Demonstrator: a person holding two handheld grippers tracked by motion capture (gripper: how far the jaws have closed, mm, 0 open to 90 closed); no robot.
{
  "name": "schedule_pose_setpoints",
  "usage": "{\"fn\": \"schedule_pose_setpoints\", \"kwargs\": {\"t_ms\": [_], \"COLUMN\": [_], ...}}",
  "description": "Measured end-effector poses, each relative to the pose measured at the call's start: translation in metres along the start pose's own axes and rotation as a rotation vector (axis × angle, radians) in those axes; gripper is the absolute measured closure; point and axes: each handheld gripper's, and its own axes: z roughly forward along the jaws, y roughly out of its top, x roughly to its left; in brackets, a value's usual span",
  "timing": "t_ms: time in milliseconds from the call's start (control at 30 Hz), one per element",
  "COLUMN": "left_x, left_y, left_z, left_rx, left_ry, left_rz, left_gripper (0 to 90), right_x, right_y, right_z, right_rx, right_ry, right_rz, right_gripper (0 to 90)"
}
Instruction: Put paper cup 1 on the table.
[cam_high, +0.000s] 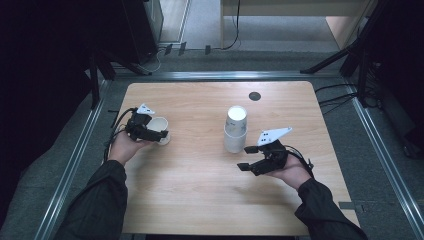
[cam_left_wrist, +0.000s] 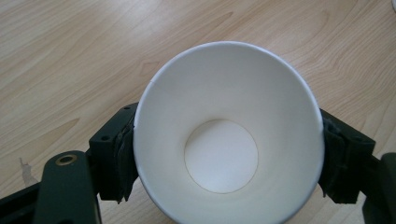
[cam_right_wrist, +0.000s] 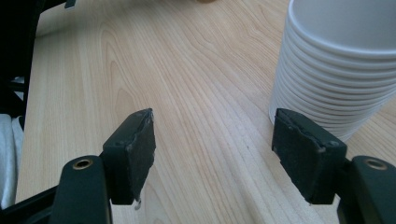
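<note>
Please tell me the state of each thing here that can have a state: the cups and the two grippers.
Cup: upright, empty, gripped at both sides.
Cup stack: upright, nested, standing free on the table.
Left gripper: shut on the cup.
Right gripper: open, nothing between the fingers, beside the cup stack and not touching it.

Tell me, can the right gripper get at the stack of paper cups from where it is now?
Probably yes. The right gripper sits just beside the stack of cups with its jaws open and empty, and only bare table lies between them. The left gripper, holding a single cup, is well clear.
</note>
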Motion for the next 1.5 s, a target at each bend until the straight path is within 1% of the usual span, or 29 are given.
{"fn": "schedule_pose_setpoints", "kwargs": {"t_ms": [33,233,300,433,633,667,767,933,967,1033,1133,1200,1267,1300,1333,1400,1500], "left_x": [0.0,-0.003,-0.005,-0.005,-0.003,-0.003,-0.002,0.001,0.002,0.001,0.003,0.003,0.004,0.004,0.005,0.005,0.007], "left_y": [0.0,0.0,0.0,0.0,-0.002,-0.002,-0.003,-0.006,-0.006,-0.006,-0.006,-0.006,-0.006,-0.006,-0.006,-0.006,-0.006], "left_z": [0.001,0.003,0.004,0.004,0.004,0.004,0.005,0.004,0.003,0.003,0.001,0.001,-0.001,-0.001,-0.002,-0.005,-0.011], "left_rx": [0.003,0.016,0.015,0.014,0.017,0.017,0.029,0.015,0.014,0.011,0.012,0.004,0.0,-0.003,-0.003,-0.009,-0.026], "left_ry": [-0.003,0.002,0.005,0.004,-0.004,-0.011,-0.017,-0.042,-0.05,-0.052,-0.059,-0.069,-0.076,-0.082,-0.079,-0.082,-0.099], "left_rz": [-0.003,0.014,0.022,0.026,0.004,0.002,-0.01,-0.041,-0.043,-0.04,-0.047,-0.058,-0.06,-0.067,-0.072,-0.08,-0.099], "left_gripper": [21.2,20.8,20.7,20.4,18.5,18.1,13.4,11.7,10.4,10.2,9.0,7.5,7.0,4.5,2.0,1.9,1.9], "right_x": [0.0,0.0,0.0,0.0,-0.001,-0.001,-0.001,0.0,-0.001,-0.001,-0.001,-0.001,-0.001,-0.001,-0.001,-0.001,-0.001], "right_y": [0.0,0.0,0.0,0.0,0.001,0.0,0.0,0.0,0.0,0.0,0.001,0.001,0.001,0.001,0.001,0.001,0.001], "right_z": [0.0,0.001,0.001,0.0,-0.001,-0.001,0.0,-0.001,-0.001,-0.001,-0.001,-0.001,-0.001,-0.001,-0.001,-0.002,-0.002], "right_rx": [0.0,0.005,0.007,0.003,-0.004,-0.003,0.002,0.0,0.0,0.0,-0.003,-0.004,-0.004,-0.005,-0.005,-0.006,-0.008], "right_ry": [0.0,0.0,0.001,-0.001,-0.004,-0.004,-0.002,-0.002,-0.002,-0.002,-0.004,-0.003,-0.005,-0.004,-0.005,-0.004,-0.005], "right_rz": [0.0,-0.002,-0.003,-0.001,-0.005,-0.004,-0.002,-0.002,-0.002,-0.001,-0.005,-0.003,-0.003,-0.003,-0.003,-0.003,-0.004], "right_gripper": [30.7,30.9,30.8,30.9,31.0,31.0,31.0,31.2,31.2,31.2,31.2,31.2,31.2,31.2,31.2,31.2,31.2]}}
